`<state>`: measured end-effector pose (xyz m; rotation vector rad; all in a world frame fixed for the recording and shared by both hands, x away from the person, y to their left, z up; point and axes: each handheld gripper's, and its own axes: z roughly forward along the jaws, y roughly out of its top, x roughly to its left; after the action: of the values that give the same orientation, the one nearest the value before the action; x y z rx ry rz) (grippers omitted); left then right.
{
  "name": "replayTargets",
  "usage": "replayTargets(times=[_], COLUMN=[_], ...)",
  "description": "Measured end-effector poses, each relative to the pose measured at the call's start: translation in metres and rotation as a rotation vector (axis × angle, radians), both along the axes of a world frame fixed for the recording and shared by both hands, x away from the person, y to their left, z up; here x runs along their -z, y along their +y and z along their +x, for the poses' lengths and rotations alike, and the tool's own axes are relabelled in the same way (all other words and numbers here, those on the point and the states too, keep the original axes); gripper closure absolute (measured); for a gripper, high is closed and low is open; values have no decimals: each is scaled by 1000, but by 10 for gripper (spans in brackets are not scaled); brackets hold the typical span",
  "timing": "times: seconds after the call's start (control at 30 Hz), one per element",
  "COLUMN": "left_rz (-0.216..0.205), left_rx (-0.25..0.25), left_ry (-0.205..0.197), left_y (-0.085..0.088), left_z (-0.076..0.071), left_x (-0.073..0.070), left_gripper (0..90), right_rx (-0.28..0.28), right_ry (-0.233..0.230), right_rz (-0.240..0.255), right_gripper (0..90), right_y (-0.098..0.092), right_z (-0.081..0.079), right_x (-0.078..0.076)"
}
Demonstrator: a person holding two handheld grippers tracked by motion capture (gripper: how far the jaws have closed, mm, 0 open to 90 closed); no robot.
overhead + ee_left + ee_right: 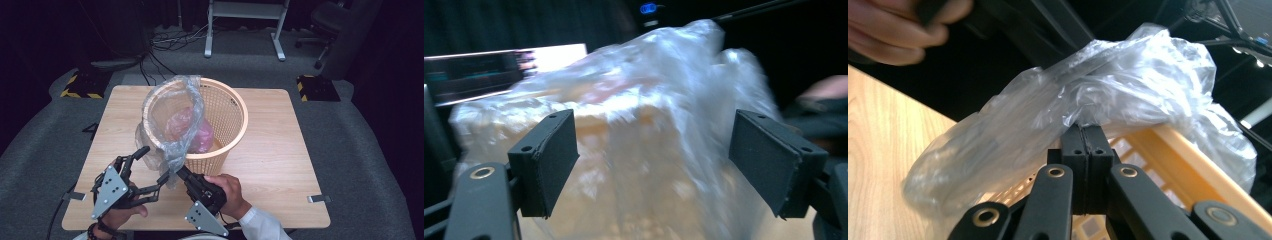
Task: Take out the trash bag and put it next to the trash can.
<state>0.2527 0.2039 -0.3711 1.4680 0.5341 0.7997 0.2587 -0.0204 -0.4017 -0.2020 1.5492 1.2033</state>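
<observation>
A wooden table (280,150) carried an orange mesh basket (227,117) just ahead of both tongs, a clear plastic bag (172,125) draped over its near rim. The right gripper (176,171) pinched the bag's edge; the left gripper (152,165), spread wide, stood beside it, pads clear of the film.

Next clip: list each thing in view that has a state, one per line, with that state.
Left tongs: open, nothing between the pads.
Right tongs: shut on the clear plastic bag.
Clear plastic bag: crumpled, draped over the basket's near rim, partly inside.
Basket: upright on the table, something pink inside.
Table: carries the basket.
</observation>
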Motion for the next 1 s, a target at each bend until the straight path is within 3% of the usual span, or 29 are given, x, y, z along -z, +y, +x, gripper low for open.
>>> replayTargets(times=[0.07, 0.23, 0.3, 0.37, 0.43, 0.47, 0.6, 0.73, 0.8, 0.83, 1.0], left_rz=[-8, -6, 15, 24, 51, 70, 124, 102, 102, 105, 137], left_rx=[-44, -87, -123, -126, -124, -101, -88, -20, -11, -11, 0], left_ry=[0, 8, 15, 17, 3, -6, -36, -21, -12, -8, -8], left_y=[-6, -11, -13, -12, -13, -12, -11, 0, 3, 2, -2], left_z=[2, 6, 7, 5, 2, 1, -1, 8, 12, 14, 18], left_x=[-1, -3, -3, -2, -1, 0, 4, 11, 16, 18, 25], left_gripper=[201, 194, 195, 236, 337, 441, 796, 860, 863, 865, 862], right_rx=[-7, -3, -1, 9, 19, 24, 26, -12, -56, -63, -88], right_ry=[-4, -26, -38, -52, -54, -58, -53, 9, 90, 109, 141], right_rz=[-18, -52, -56, -70, -55, -53, -47, -33, 5, 29, 113], right_gripper=[900, 900, 900, 900, 900, 900, 870, 775, 735, 721, 687], right_y=[2, 6, 7, 6, 7, 7, 5, -2, -10, -12, -12], right_z=[-1, -4, -6, -7, -7, -7, -5, -4, 0, 1, -3], right_x=[2, 7, 9, 11, 13, 13, 18, 22, 17, 14, -3])
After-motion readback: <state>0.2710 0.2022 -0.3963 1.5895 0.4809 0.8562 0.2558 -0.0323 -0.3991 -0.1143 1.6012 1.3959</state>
